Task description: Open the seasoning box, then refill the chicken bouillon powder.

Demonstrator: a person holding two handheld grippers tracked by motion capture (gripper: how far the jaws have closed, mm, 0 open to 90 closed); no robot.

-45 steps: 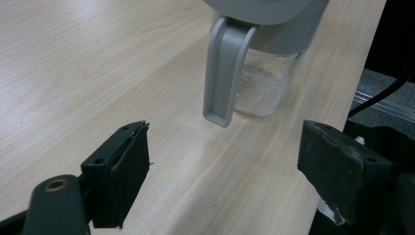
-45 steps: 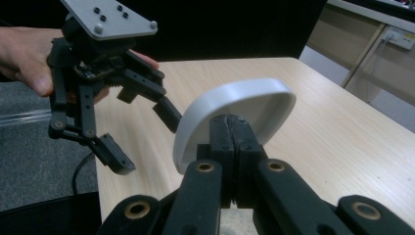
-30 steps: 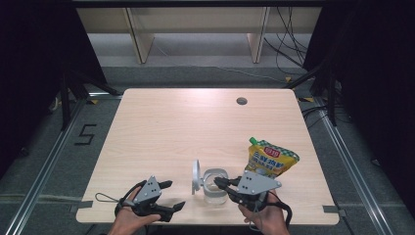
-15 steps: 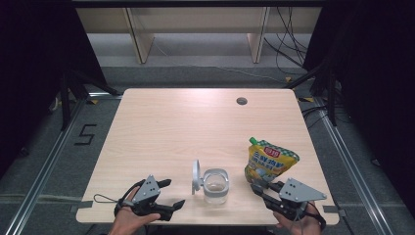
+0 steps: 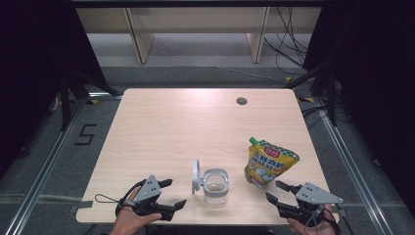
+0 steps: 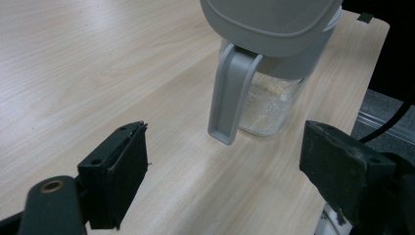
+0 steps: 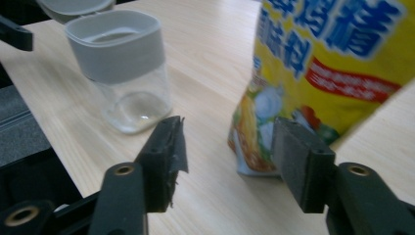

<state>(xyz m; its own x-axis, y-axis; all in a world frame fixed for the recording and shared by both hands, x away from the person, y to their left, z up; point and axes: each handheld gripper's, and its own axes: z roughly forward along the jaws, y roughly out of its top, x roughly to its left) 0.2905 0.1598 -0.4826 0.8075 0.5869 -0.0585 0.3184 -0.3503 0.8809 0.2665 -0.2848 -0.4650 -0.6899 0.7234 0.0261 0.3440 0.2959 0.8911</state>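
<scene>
the glass jar [image 5: 215, 185] with its grey collar stands near the front edge of the table [image 5: 186, 127], its hinged lid [image 5: 196, 176] flipped up on the side toward the left gripper. taking the jar as landmark: the right gripper [image 5: 280, 194] sits to the right of it, well apart, at the table's front right corner, and the yellow pouch [image 5: 268, 162] stands upright between jar and gripper, a little farther back. in the right gripper view the jaws have just been opening and stand apart with nothing between the pads; the pouch's bottom corner [image 7: 254, 147] lies just beyond the gap, and the jar [image 7: 125, 73] is off to the left of it. the left gripper [image 5: 172, 194] rests to the left of the jar, near it, jaws spread wide and holding nothing; in its own view the lid's latch [image 6: 230, 93] hangs just ahead of the open gap. behind the jar the tabletop runs bare to a small round hole [image 5: 241, 101] near the far edge. in front of the jar, little table remains before the edge.
</scene>
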